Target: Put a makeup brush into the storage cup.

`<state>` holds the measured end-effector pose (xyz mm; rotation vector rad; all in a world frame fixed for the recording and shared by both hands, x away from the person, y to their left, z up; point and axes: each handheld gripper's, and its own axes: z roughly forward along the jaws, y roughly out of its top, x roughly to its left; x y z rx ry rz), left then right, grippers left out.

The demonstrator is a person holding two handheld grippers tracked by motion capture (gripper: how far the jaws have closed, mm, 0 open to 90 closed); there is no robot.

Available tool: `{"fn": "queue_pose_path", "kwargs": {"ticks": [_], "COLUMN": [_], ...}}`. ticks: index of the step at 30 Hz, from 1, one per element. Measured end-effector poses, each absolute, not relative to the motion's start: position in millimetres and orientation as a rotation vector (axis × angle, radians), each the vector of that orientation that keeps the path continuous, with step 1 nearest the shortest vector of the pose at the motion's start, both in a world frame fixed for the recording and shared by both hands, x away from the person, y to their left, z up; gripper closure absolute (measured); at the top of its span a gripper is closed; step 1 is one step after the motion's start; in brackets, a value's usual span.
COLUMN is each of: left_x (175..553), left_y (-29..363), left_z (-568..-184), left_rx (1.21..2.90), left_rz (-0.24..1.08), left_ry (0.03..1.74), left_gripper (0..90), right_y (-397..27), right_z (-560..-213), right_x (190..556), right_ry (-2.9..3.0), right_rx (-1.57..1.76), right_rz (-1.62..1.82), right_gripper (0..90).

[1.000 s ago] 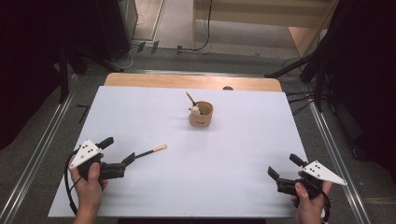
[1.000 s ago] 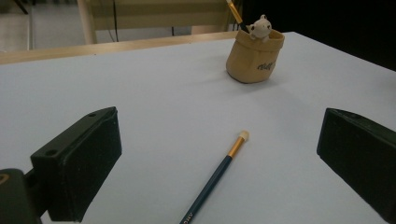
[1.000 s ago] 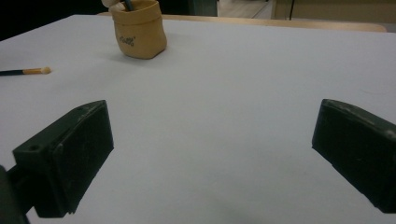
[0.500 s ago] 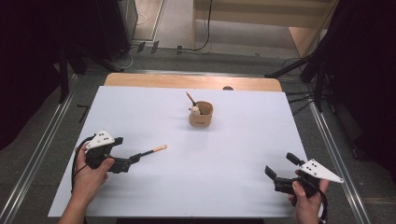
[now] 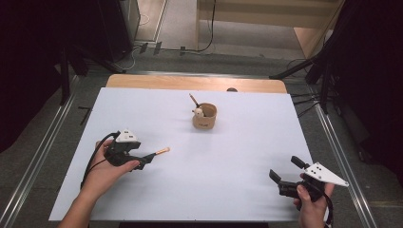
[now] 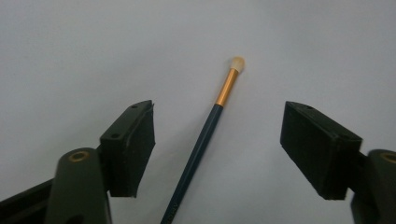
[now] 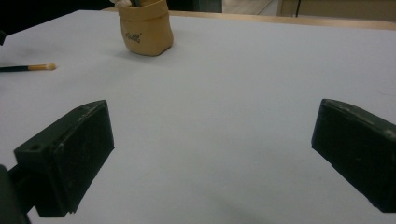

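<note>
A thin dark brush with a gold ferrule and pale tip lies on the white table sheet. My left gripper sits over its handle at the left. In the left gripper view the brush runs up between the two black jaws, which have just been closing and stand apart without touching it, so the left gripper is open. A tan cup holding another brush stands at the centre back. My right gripper rests open at the front right with nothing between its jaws.
The right gripper view looks across bare sheet to the tan cup and the brush tip at far left. A wooden table edge runs along the back. Metal rails flank the table.
My left hand has moved forward and to the right, bringing its jaws around the brush handle. The brush and the right hand have stayed put.
</note>
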<state>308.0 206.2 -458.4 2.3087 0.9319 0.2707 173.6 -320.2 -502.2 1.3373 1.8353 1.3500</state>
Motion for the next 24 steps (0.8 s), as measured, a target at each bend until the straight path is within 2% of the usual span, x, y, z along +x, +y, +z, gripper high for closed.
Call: {"fn": "queue_pose_path", "kwargs": {"ticks": [5,10,14,24], "left_x": [316,321,327,340], "left_y": [202,196,192,187], "left_z": [-459,-461,-462,-463], "left_rx": [2.368,2.419,2.455,2.527], "left_rz": [0.255,0.248,0.202,0.106], "left_ry": [0.929,0.933,0.935,0.915], "left_gripper": [46.1,53.6,64.4,75.8], "right_y": [-321,-321,-321,-320], "right_z": [-503,-503,-504,-504], "right_x": [173,173,173,173], "right_ry": [1.838,1.839,1.837,1.846], "right_rx": [1.340,1.344,1.348,1.343], "right_rz": [1.347,1.343,1.342,1.332], "right_gripper": [0.0,0.0,0.0,0.0]}}
